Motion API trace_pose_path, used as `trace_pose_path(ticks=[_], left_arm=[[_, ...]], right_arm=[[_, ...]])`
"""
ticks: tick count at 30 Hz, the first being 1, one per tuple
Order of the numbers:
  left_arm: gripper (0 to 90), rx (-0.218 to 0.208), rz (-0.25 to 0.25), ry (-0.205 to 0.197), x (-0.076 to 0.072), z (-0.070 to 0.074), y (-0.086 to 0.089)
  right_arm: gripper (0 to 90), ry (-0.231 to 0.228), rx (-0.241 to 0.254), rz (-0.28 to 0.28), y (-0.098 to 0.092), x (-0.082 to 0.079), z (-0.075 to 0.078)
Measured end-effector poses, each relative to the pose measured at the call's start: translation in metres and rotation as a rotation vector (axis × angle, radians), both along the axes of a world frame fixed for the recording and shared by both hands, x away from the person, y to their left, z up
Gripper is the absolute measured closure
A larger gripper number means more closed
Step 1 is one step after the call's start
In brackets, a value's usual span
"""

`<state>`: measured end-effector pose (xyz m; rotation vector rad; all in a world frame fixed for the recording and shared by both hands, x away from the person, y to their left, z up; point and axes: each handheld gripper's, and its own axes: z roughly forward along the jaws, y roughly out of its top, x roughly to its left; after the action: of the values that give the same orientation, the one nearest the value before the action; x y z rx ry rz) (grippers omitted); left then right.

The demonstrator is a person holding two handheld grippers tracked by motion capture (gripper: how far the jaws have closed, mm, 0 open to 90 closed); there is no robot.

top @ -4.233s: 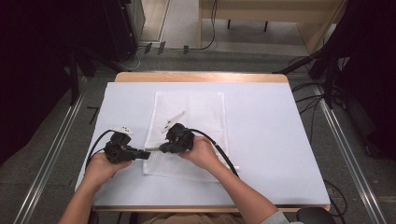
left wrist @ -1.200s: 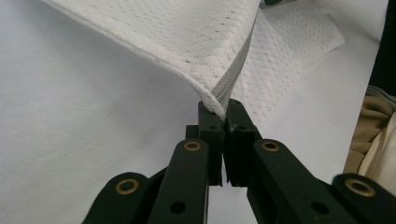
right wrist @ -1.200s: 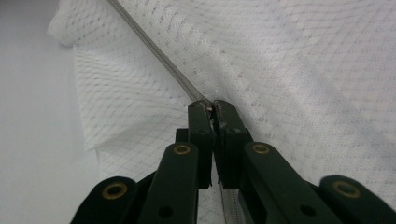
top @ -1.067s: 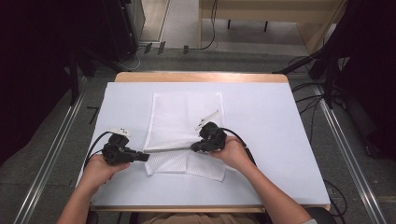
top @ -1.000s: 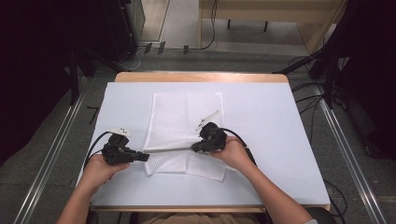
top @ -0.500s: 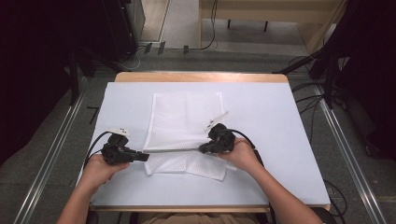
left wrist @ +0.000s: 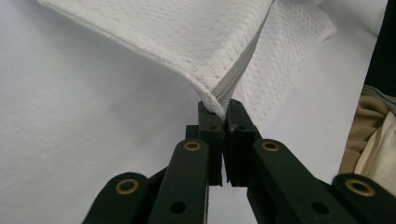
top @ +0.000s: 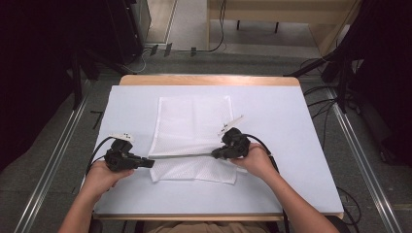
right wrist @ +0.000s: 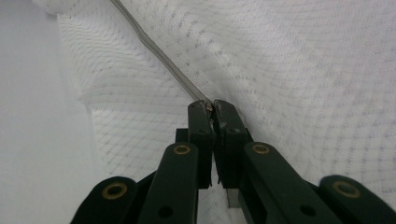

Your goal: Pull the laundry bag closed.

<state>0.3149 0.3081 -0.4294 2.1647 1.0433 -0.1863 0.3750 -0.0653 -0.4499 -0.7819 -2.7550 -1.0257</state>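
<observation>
We see one white mesh bag (top: 192,133) lying flat in the middle of one table (top: 301,145) with a pale cover. One grey zipper (top: 182,156) runs across the bag near our side of the table.

We count two grippers, one in each hand. The left gripper (top: 148,163) is at the left end of the zipper. In the left gripper view its two black jaws are pressed together on the corner of the bag (left wrist: 210,51), right where the zipper (left wrist: 233,79) ends. The right gripper (top: 215,155) is at the right part of the zipper. In the right gripper view its two jaws are pinched on a small metal zipper pull (right wrist: 208,106), with the zipper (right wrist: 159,53) stretching away from it.

The zipper is pulled straight between the two grippers. Two cables trail from the grippers.

We cannot find any words, labels or brand names to read on the bag or the table.
</observation>
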Motion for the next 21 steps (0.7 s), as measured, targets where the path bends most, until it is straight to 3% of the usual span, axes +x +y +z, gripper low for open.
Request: trace_pose_path(ticks=[21], left_arm=[[88.0, -0.002, 0.0, -0.002, 0.0, 0.002, 0.002]], right_arm=[[88.3, 0.015, -0.008, -0.06, -0.042, 0.0, 0.004]])
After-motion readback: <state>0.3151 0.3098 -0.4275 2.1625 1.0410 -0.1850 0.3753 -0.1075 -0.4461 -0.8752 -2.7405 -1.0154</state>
